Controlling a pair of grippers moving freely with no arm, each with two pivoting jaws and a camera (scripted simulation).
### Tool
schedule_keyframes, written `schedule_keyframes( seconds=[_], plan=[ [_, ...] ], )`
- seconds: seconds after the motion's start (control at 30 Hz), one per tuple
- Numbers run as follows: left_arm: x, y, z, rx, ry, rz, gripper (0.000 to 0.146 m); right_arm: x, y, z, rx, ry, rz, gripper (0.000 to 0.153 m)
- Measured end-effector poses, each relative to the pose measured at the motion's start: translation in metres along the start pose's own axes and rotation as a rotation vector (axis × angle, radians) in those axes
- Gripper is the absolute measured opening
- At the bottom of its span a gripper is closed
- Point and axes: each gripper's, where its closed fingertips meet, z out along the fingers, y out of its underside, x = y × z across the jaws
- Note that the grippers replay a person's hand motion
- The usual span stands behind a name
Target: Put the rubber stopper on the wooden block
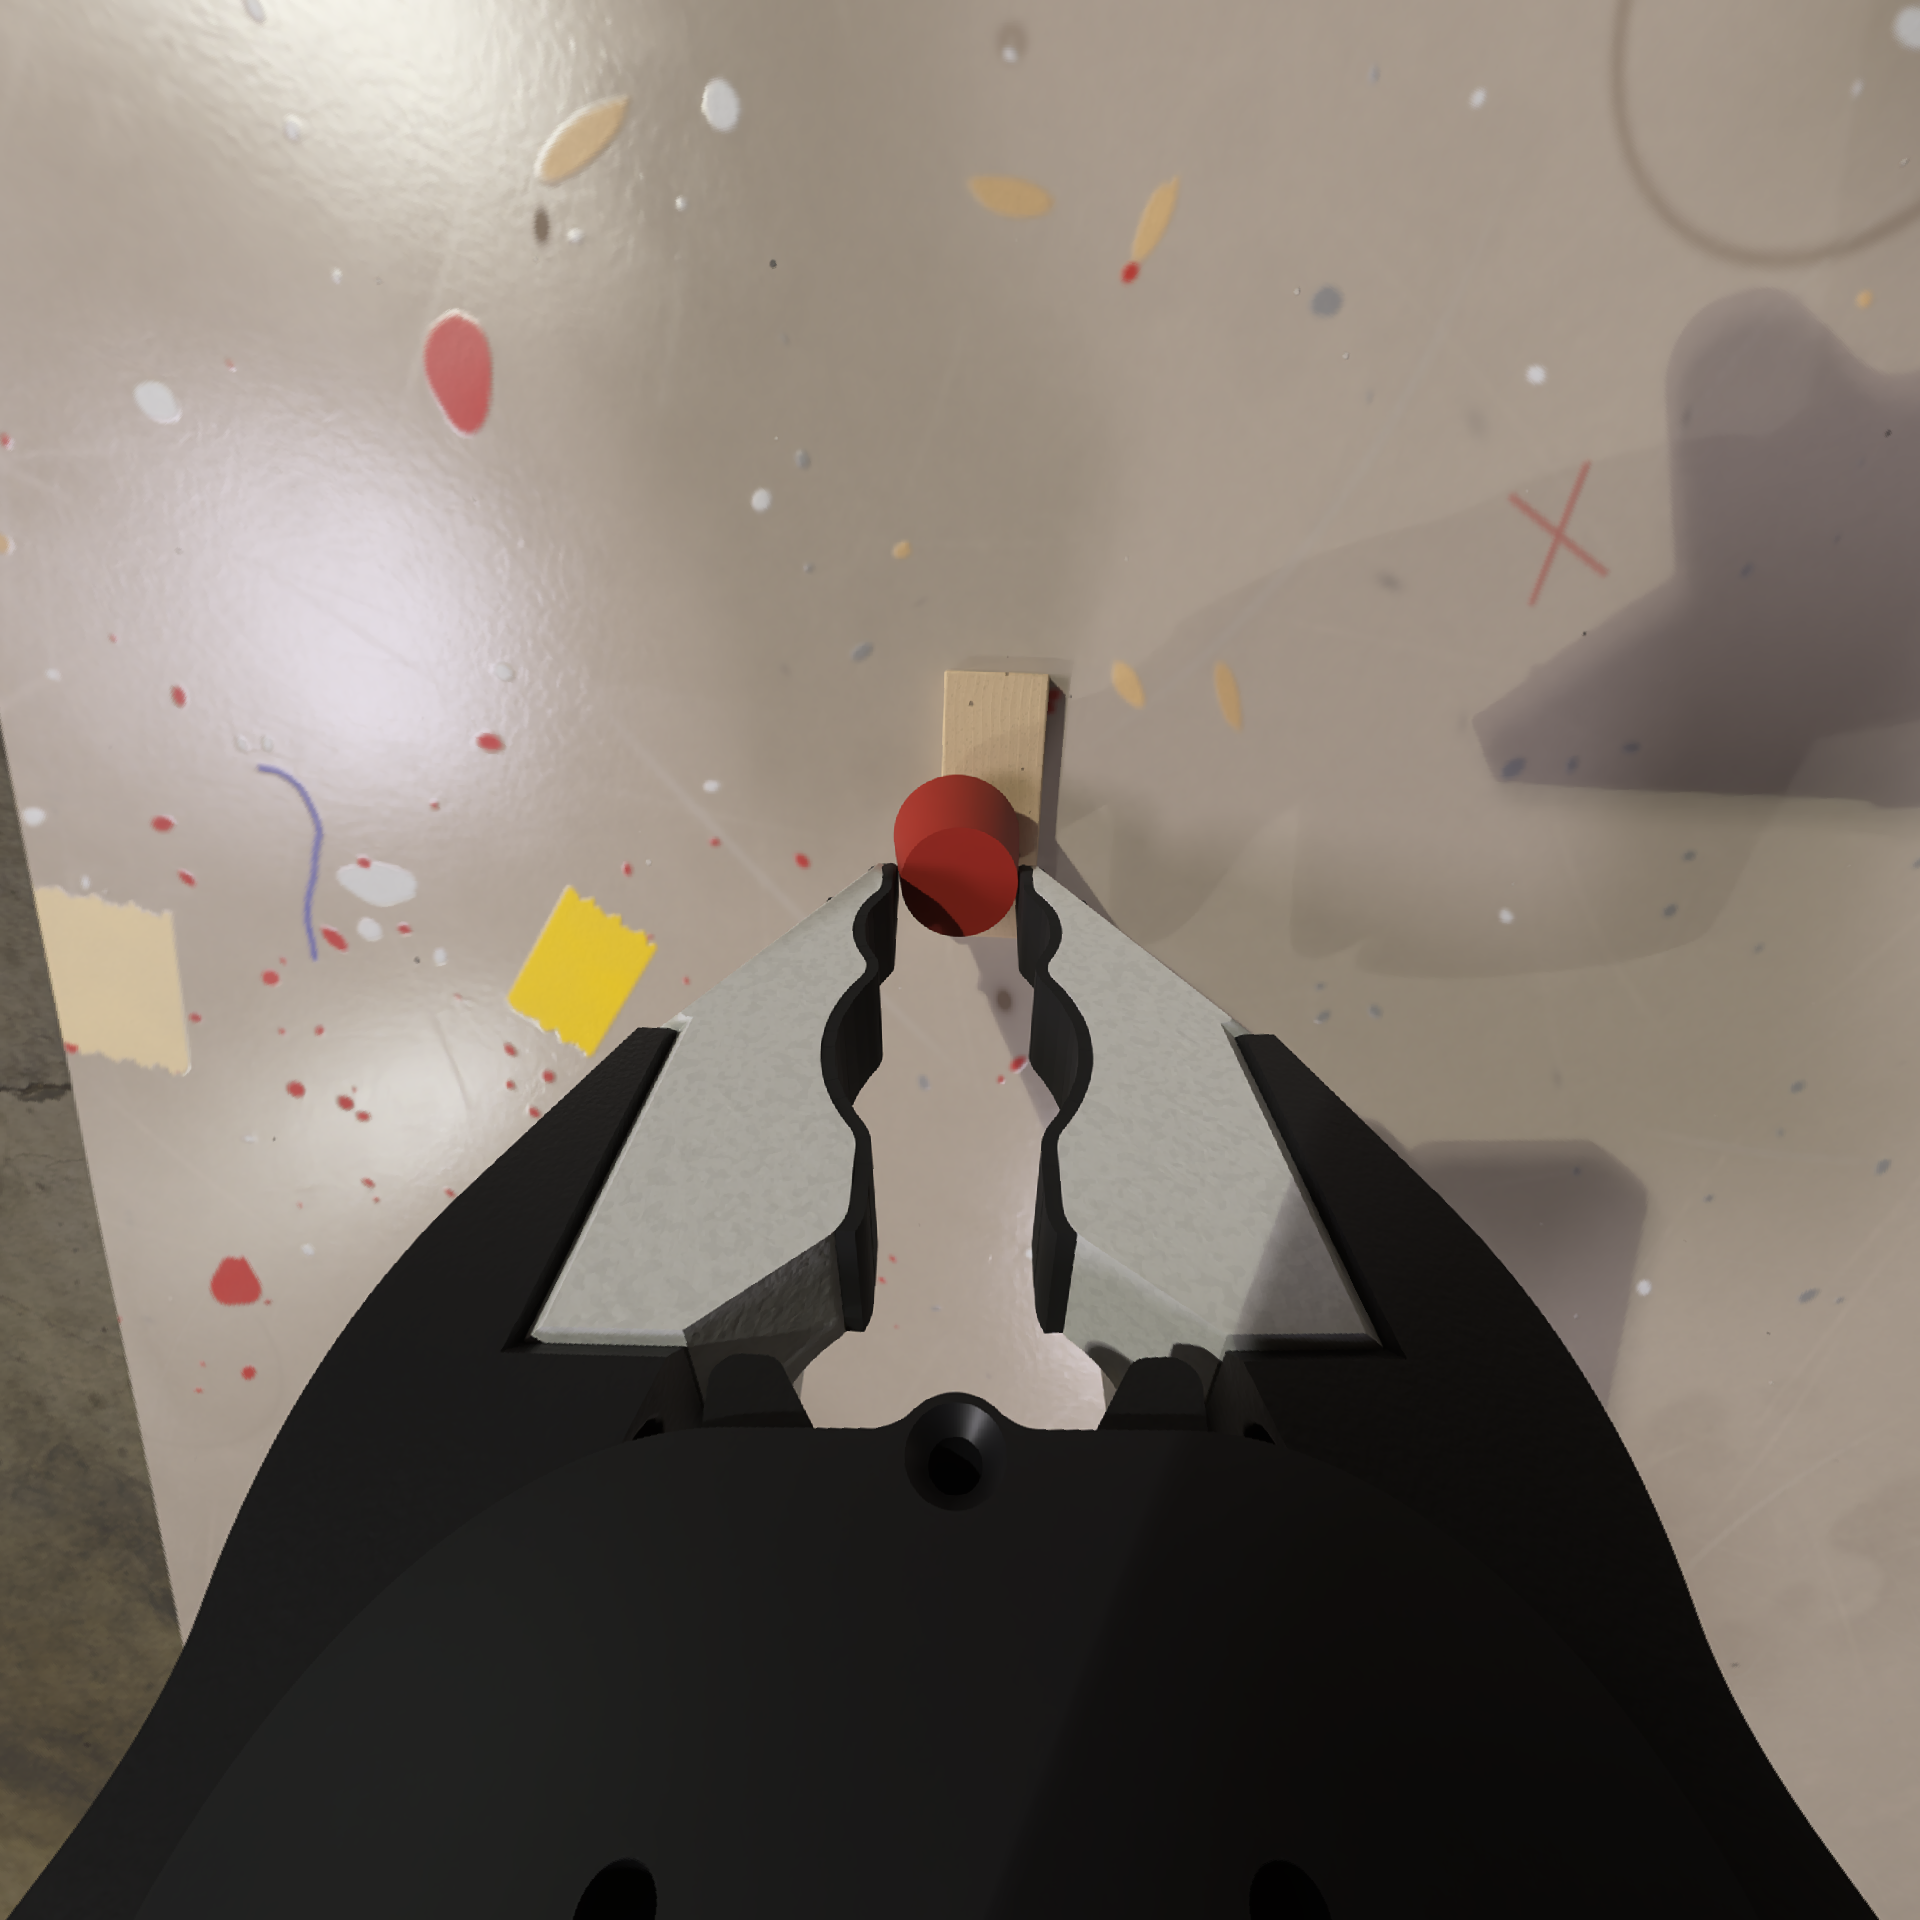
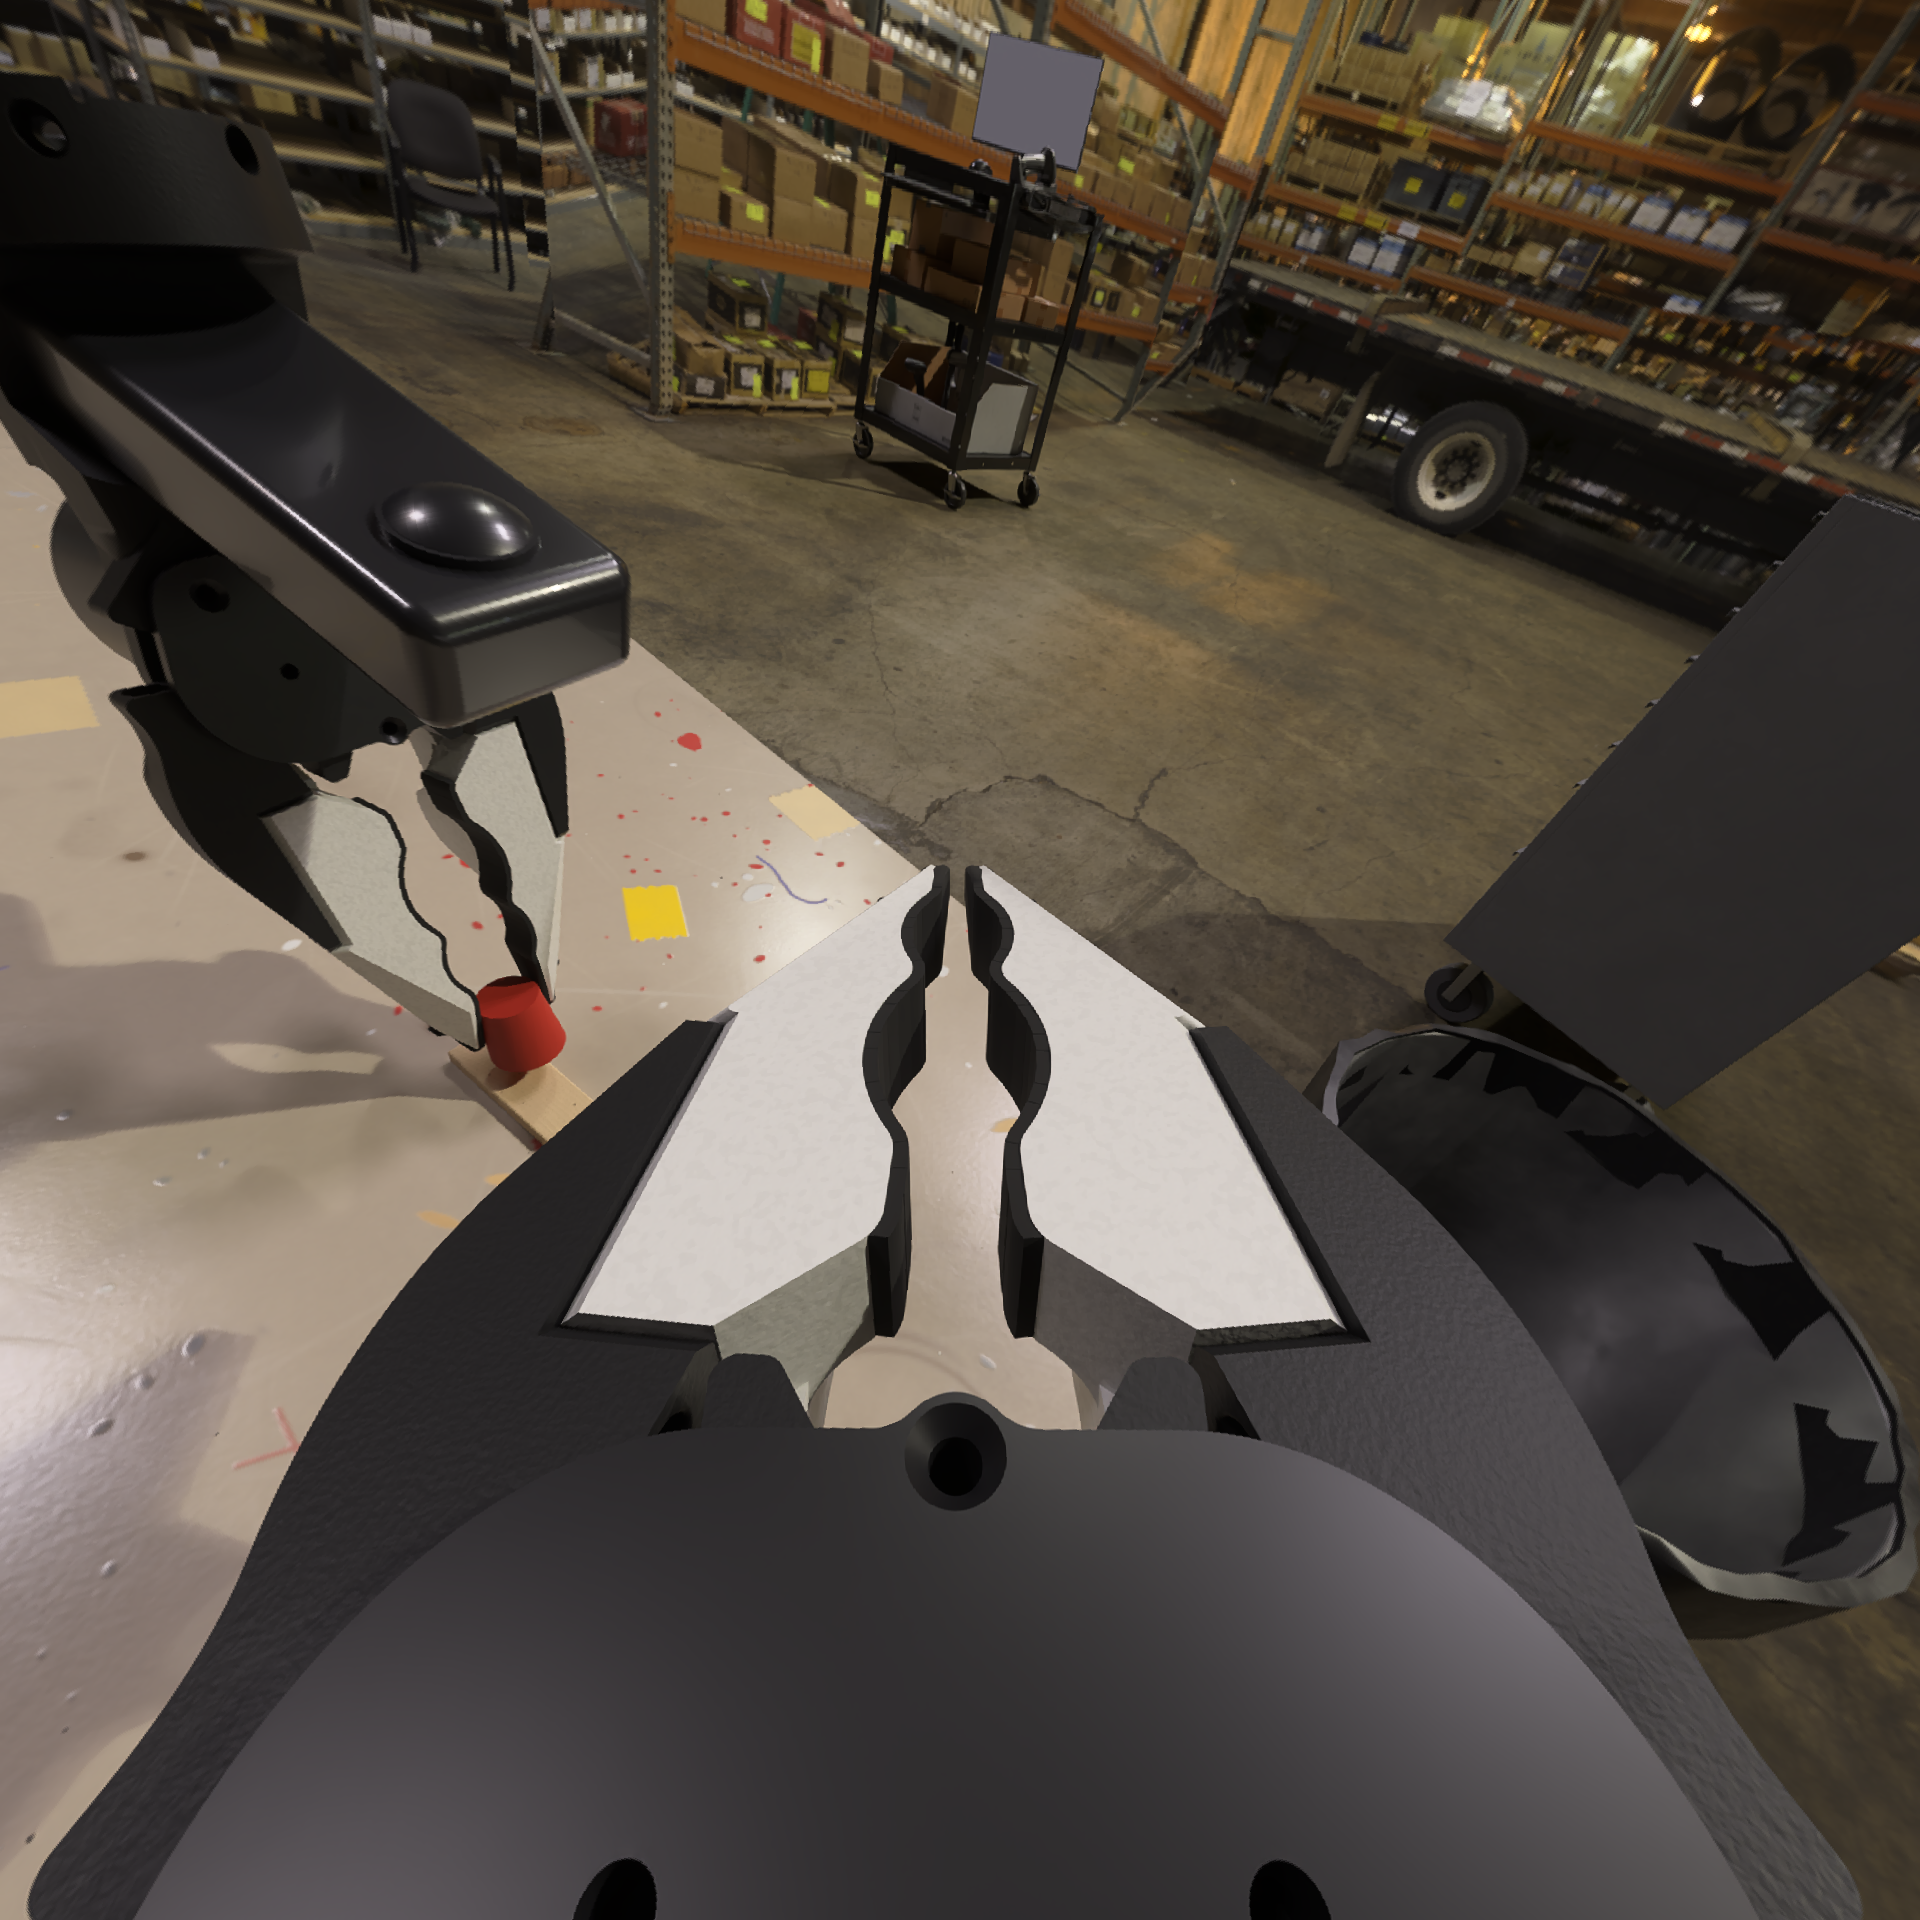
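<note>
A red rubber stopper (image 1: 956, 852) sits between the fingertips of my left gripper (image 1: 956, 878), which is shut on it. The stopper is at the near end of a flat pale wooden block (image 1: 992, 727) lying on the beige table. In the right wrist view the left gripper (image 2: 509, 1003) points down and holds the stopper (image 2: 520, 1023), whose base rests on or just above the block (image 2: 540, 1096). My right gripper (image 2: 956, 883) is shut and empty, hovering to the right of the block near the table's edge.
The beige table (image 1: 1351, 1039) is speckled with paint spots and has a yellow tape patch (image 1: 582, 966) left of the block. Its edge (image 1: 94, 1247) runs along the left. A black bin (image 2: 1662, 1299) and a dark panel (image 2: 1714, 810) stand on the floor beyond.
</note>
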Motion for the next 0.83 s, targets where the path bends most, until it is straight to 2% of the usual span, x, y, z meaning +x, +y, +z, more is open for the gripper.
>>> schedule_keyframes(
  seconds=[0.27,0.33,0.4,0.5,0.6,0.73,0.83],
  plan=[
    [0.006,-0.003,0.01,0.021,0.041,0.013,0.023,0.003,0.007,0.002,-0.018,-0.007,0.032,0.003],
    [0.009,-0.005,0.009,0.046,0.046,0.008,0.043,0.002,0.008,0.002,-0.02,-0.007,0.031,0.003],
    [0.008,-0.004,0.0,0.071,0.031,0.006,0.053,0.002,0.009,0.003,-0.023,-0.008,0.028,0.003],
    [0.004,-0.001,-0.034,0.153,-0.023,-0.012,0.054,0.001,0.01,0.003,-0.027,-0.008,0.022,0.003],
    [-0.013,0.021,-0.089,0.237,-0.117,-0.079,0.05,0.003,0.011,0.003,-0.026,-0.007,0.028,0.003],
    [-0.038,0.085,-0.163,0.29,-0.256,-0.231,0.044,0.005,0.015,0.004,-0.033,-0.007,0.044,0.003],
    [-0.049,0.143,-0.195,0.273,-0.337,-0.352,0.039,0.006,0.017,0.006,-0.036,-0.011,0.054,0.003]
  ],
)
